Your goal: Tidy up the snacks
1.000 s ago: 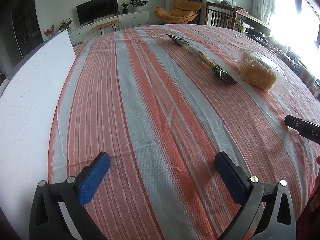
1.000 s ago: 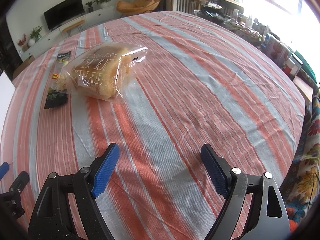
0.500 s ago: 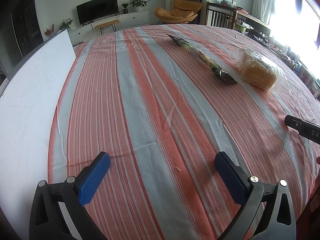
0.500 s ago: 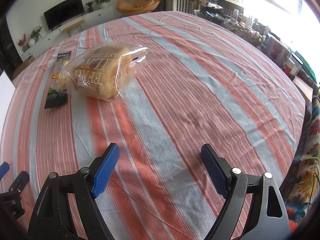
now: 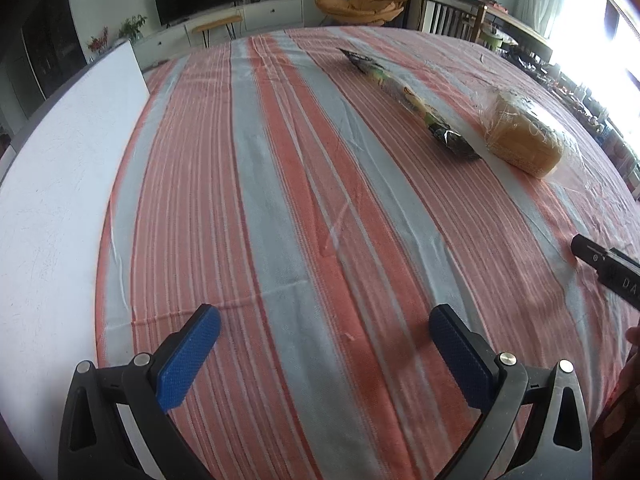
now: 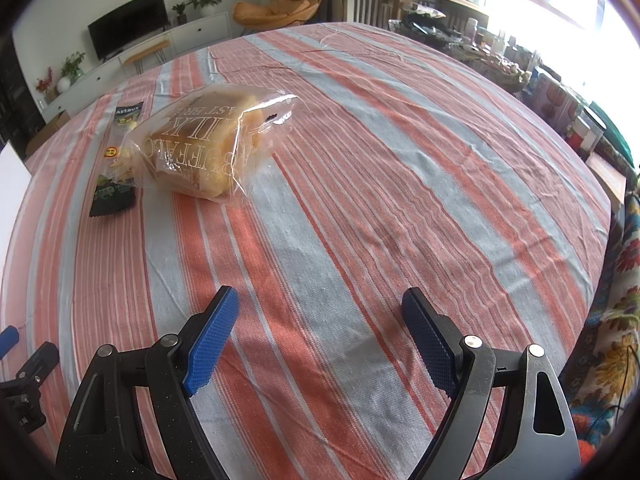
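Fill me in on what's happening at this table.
A person holds a two-finger gripper in each hand above a striped tablecloth. The left gripper and right gripper are both open and empty. Two snacks lie untouched further along the table: a bagged bread loaf and, beside it, a long dark snack packet. A white board lies along the left edge. Nothing has been picked up yet.

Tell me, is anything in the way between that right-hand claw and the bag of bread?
Nothing visible. Only bare striped tablecloth lies between the open right gripper and the bread bag. The long snack packet lies on the bag's far left side, off that path.
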The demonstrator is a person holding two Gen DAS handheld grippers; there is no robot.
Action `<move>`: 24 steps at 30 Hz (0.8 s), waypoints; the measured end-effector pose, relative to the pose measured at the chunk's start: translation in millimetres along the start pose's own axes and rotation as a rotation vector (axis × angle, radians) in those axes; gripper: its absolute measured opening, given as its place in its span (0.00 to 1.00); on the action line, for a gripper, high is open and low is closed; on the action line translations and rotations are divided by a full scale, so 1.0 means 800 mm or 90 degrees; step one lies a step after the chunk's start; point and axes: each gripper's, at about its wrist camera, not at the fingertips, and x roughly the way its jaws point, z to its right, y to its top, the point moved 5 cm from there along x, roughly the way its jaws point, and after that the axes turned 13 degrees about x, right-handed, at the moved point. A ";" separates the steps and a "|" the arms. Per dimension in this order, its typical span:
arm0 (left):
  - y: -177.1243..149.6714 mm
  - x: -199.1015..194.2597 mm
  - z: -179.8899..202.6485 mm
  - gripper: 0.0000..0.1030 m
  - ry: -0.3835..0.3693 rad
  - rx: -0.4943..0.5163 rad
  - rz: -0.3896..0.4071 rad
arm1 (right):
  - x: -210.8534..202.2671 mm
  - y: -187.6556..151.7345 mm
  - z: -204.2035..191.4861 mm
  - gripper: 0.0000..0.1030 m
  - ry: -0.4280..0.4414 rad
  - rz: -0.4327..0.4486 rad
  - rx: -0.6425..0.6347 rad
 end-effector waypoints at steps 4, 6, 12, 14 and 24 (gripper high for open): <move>0.054 -0.008 -0.002 1.00 -0.090 -0.054 0.024 | 0.000 0.000 0.000 0.84 0.000 0.001 0.001; 0.091 -0.011 -0.005 1.00 -0.097 -0.059 0.042 | 0.001 0.000 0.000 0.84 0.000 0.000 0.000; 0.184 0.015 0.009 1.00 -0.048 -0.023 0.063 | 0.001 0.000 -0.001 0.85 0.000 0.000 -0.001; 0.203 0.040 0.026 1.00 -0.057 -0.018 0.037 | 0.000 0.000 -0.001 0.85 0.000 0.000 -0.001; 0.216 0.110 0.038 0.63 0.031 0.008 0.037 | -0.001 -0.001 -0.002 0.86 0.002 0.000 -0.004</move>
